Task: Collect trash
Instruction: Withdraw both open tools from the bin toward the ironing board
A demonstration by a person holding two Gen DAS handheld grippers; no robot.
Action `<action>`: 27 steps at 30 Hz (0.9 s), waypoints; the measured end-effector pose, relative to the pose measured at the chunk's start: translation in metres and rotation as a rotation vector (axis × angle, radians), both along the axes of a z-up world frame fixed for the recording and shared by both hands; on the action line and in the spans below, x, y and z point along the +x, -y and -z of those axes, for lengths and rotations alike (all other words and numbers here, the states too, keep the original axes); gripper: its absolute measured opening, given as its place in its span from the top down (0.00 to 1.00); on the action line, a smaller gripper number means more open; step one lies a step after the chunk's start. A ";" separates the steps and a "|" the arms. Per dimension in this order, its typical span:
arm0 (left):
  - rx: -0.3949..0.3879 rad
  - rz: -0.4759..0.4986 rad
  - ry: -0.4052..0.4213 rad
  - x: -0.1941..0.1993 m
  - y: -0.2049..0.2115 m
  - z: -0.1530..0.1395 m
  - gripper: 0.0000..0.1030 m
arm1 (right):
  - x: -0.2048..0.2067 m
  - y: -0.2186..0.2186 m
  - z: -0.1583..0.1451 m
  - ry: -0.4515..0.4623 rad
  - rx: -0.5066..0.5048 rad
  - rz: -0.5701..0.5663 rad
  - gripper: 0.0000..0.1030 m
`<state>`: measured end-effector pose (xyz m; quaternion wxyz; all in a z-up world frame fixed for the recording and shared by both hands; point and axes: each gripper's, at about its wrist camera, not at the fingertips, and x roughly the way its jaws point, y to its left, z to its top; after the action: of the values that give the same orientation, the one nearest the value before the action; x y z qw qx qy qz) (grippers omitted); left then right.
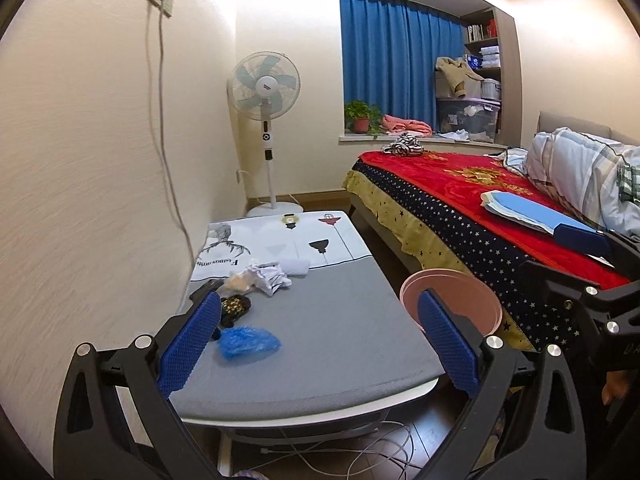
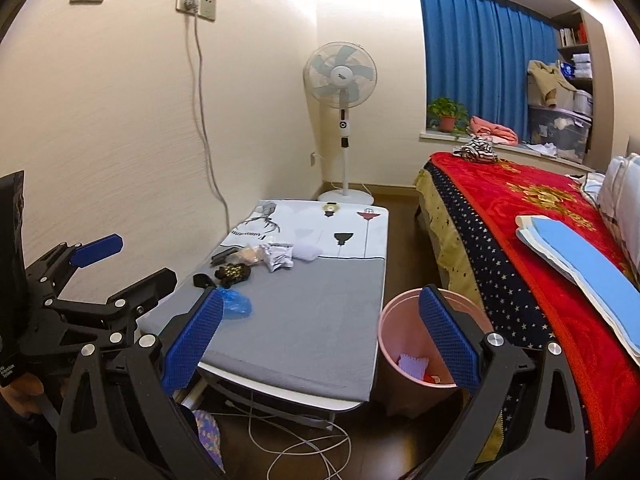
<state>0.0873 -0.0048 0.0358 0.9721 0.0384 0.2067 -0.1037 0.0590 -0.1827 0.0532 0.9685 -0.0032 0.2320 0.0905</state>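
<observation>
Both your grippers (image 1: pixel 316 344) (image 2: pixel 320 344) were wide open, empty. Blue bag (image 1: pixel 249 343) at 11 o'clock looked light, crinkly; pinch its bunched middle.

I am standing in a home bedroom: a bed (image 1: pixel 472 200) under a red blanket is filling the right side, a standing fan (image 1: pixel 264 92) is waiting in the corner, blue curtains (image 1: pixel 400 60) are covering the window, and what look like books are lining a shelf (image 1: pixel 482 44).
</observation>
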 end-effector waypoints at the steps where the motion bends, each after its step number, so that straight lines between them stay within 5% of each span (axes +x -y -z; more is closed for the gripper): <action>1: -0.003 -0.004 -0.001 -0.001 -0.002 0.000 0.08 | -0.002 -0.003 0.001 0.000 -0.001 -0.002 0.06; 17: -0.002 -0.069 0.000 0.008 -0.020 0.006 0.08 | 0.016 -0.009 0.008 -0.025 0.004 -0.012 0.06; 27: 0.067 -0.201 0.068 0.058 -0.061 -0.004 0.08 | 0.090 -0.038 0.031 -0.041 -0.043 -0.051 0.06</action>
<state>0.1449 0.0564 0.0403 0.9822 0.0537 0.1799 0.0025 0.1488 -0.1444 0.0226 0.9607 -0.0280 0.2533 0.1102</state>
